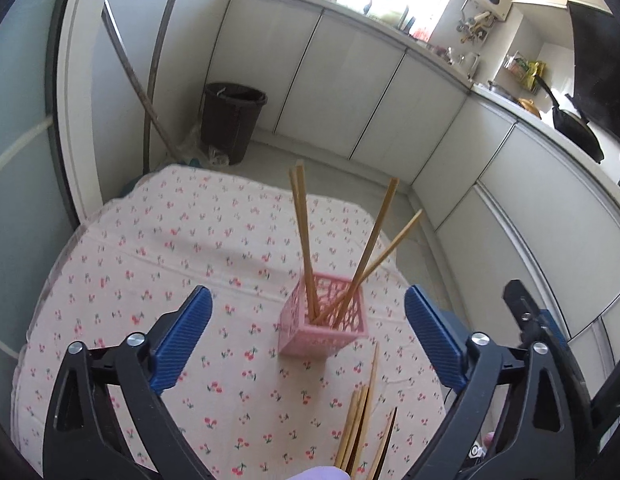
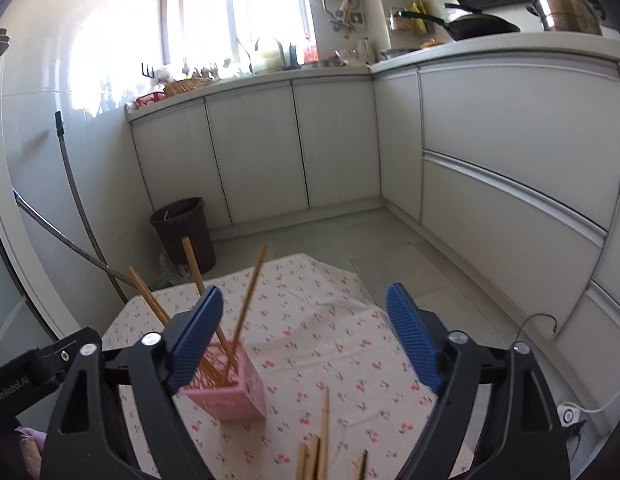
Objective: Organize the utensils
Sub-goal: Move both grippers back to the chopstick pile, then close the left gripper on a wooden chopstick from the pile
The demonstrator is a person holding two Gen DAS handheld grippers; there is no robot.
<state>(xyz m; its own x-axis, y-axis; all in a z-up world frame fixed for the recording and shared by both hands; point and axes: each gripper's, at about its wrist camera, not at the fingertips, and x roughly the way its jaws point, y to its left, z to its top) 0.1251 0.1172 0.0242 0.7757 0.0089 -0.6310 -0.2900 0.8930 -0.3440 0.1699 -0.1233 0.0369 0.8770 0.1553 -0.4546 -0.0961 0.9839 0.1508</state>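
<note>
Left claw (image 2: 13, 384) w/ "GenRobot.AI" label, beside pink holder (image 2: 233, 392).

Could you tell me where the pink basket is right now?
In both views the pink basket stands mid-table on the cherry-print cloth, just beyond the loose chopsticks.
</note>
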